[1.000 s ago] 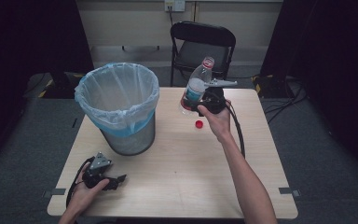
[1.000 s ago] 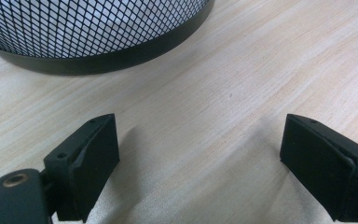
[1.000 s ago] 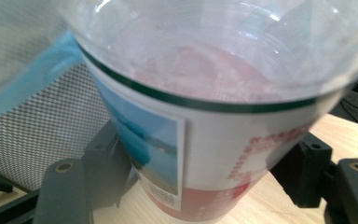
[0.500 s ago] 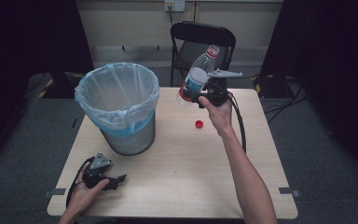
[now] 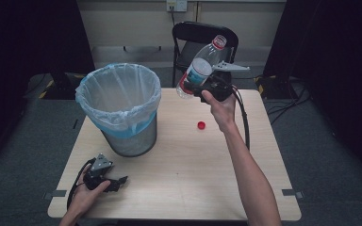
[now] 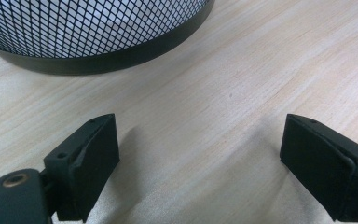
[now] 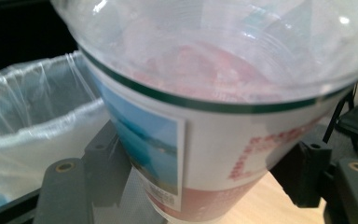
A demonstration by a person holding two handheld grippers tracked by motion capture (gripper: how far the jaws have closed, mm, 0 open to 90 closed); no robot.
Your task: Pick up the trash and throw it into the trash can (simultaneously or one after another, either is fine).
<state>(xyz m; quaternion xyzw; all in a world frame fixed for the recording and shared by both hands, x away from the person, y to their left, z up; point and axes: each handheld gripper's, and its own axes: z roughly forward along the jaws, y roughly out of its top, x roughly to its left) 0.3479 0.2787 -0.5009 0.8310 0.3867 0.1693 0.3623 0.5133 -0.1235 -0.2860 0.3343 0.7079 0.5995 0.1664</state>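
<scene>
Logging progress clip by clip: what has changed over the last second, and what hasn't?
The right tongs, shut on the bottle, have lifted it off the table and higher, away from the person. The red cap lies where it was, the bin has not moved, and the left tongs rest open near the table's front edge as before.

Wooden table with lined mesh bin, red cap, left claw

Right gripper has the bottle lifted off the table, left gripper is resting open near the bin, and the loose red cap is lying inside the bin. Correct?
Not quite: the red cap lies on the table, between the bin and the person's right forearm, as the high view shows. The rest holds: the right gripper holds the bottle off the table, and the left gripper rests open near the bin.
</scene>
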